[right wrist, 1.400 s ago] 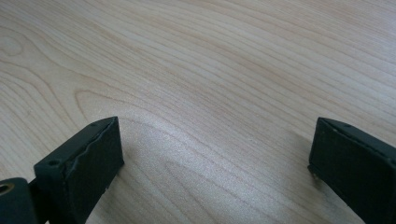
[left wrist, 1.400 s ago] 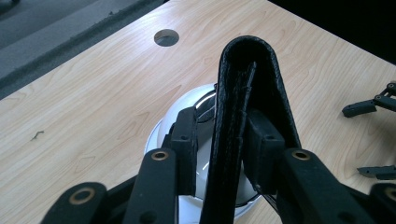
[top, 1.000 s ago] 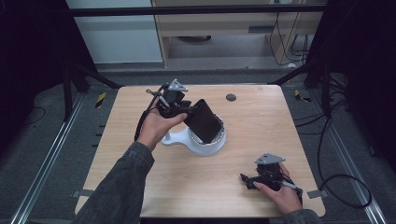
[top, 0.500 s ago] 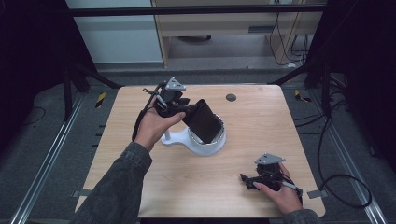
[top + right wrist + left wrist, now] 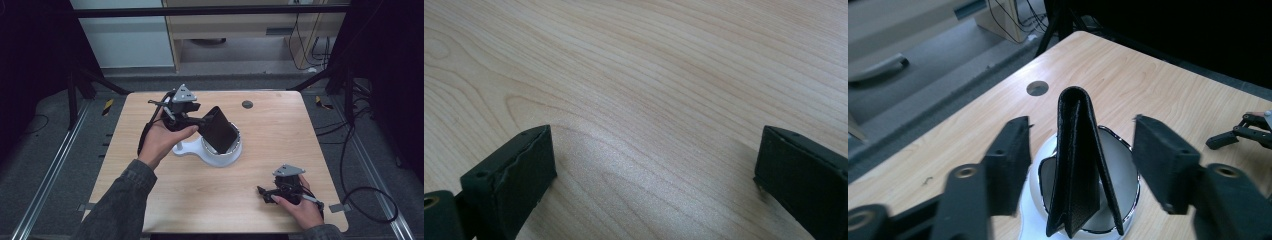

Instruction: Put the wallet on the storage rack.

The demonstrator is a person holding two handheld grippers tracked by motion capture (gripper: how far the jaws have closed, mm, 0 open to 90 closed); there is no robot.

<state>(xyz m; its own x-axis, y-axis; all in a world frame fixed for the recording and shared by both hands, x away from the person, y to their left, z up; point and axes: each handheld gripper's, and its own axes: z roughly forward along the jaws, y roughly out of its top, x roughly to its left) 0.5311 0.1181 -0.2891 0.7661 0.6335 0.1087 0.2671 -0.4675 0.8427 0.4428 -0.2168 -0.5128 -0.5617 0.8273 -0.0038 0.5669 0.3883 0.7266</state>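
Observation:
A black folded wallet [image 5: 221, 131] stands on edge, leaning, in a white round dish [image 5: 186, 148] with a shiny rim near the table's middle. My left gripper [image 5: 204, 120] is at the wallet's left side. In the left gripper view the wallet [image 5: 1078, 165] rises between the two jaws with a gap on each side. The jaws have just been opening, and my left gripper [image 5: 1082, 132] is open. My right gripper [image 5: 265, 191] rests near the table's front right, open over bare wood [image 5: 654, 165], with nothing between its jaws.
A small dark round hole [image 5: 247, 104] sits in the wooden table [image 5: 300, 140] behind the dish. Cables [image 5: 350, 150] trail on the floor off the right edge. A cabinet [image 5: 225, 30] stands beyond the far edge.
The left gripper's jaws have spread off the wallet, which stays leaning in the dish, and that hand has drawn back slightly. The right hand has not moved.

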